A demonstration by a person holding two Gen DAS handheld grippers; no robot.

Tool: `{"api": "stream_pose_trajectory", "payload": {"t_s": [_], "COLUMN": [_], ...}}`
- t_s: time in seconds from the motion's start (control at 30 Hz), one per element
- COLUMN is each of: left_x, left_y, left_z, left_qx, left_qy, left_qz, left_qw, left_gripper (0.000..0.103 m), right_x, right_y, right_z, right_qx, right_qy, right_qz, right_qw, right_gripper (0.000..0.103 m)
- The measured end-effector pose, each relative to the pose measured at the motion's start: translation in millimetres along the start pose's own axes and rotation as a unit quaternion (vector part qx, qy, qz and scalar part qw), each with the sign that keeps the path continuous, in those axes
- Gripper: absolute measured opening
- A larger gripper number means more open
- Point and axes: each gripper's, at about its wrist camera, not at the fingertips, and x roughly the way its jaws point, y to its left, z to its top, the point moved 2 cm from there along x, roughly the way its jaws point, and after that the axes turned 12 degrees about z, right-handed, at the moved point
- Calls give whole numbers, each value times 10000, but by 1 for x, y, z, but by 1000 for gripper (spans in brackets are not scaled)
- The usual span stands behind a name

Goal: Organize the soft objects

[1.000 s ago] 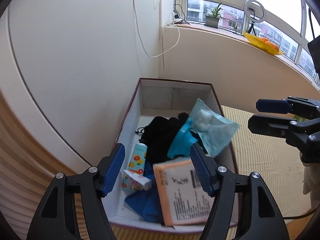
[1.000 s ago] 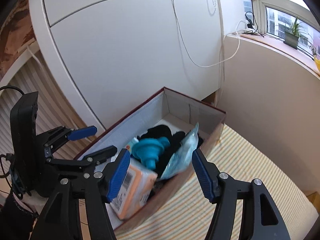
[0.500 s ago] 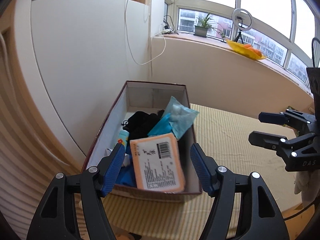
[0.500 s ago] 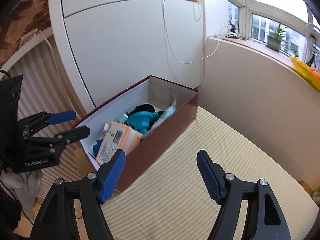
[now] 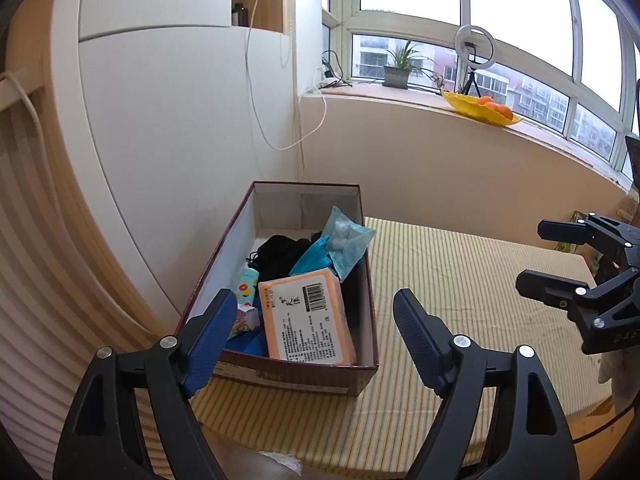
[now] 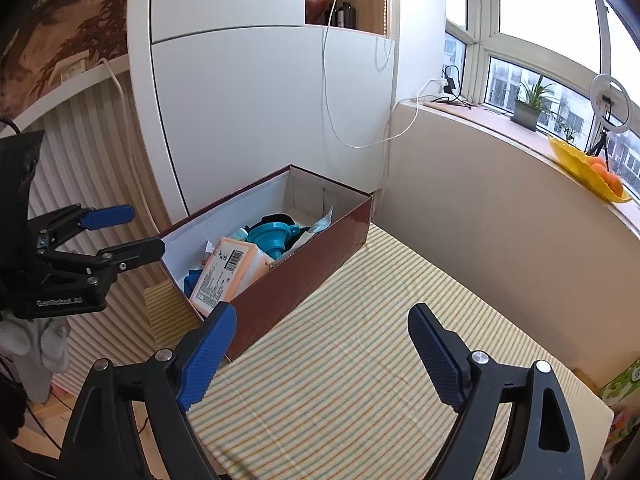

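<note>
Filled box [image 5: 362, 376] on striped mat [image 5: 460, 264], cabinet [image 5: 168, 128] beside, windowsill [image 5: 460, 106] beyond

The box [image 5: 362, 378] is dark maroon outside and white inside. It sits on a cloth [image 5: 460, 280] of thin yellow and pale stripes. In the box, the near pack [image 5: 306, 324] is orange with a white label and a black barcode; beyond it lie a teal funnel [image 6: 272, 236], a black fabric bundle [image 5: 280, 256] and a pale blue pouch [image 5: 346, 242]. A small bottle [image 5: 248, 286] at the left is light blue with orange flowers. Both grippers are black with blue fingers [image 5: 416, 334]. On the far sill a yellow dish [image 5: 478, 110] holds orange fruit.
</note>
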Motion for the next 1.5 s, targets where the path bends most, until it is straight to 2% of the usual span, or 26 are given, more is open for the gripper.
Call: {"api": "stream_pose_trajectory", "payload": {"t_s": [1.3, 1.5], "left_x": [-8, -9], "left_y": [-13, -13], "left_z": [-4, -5], "left_qx": [116, 83], "left_qy": [-1, -108], "left_qz": [4, 32], "left_qw": [9999, 9999], "left_gripper": [80, 80], "right_x": [-1, -3], "right_y": [-8, -10], "right_z": [-16, -20], "right_qx": [91, 112], "right_qy": [93, 101], "right_qz": [-6, -36], "right_qw": [9999, 9999], "right_gripper": [86, 86]}}
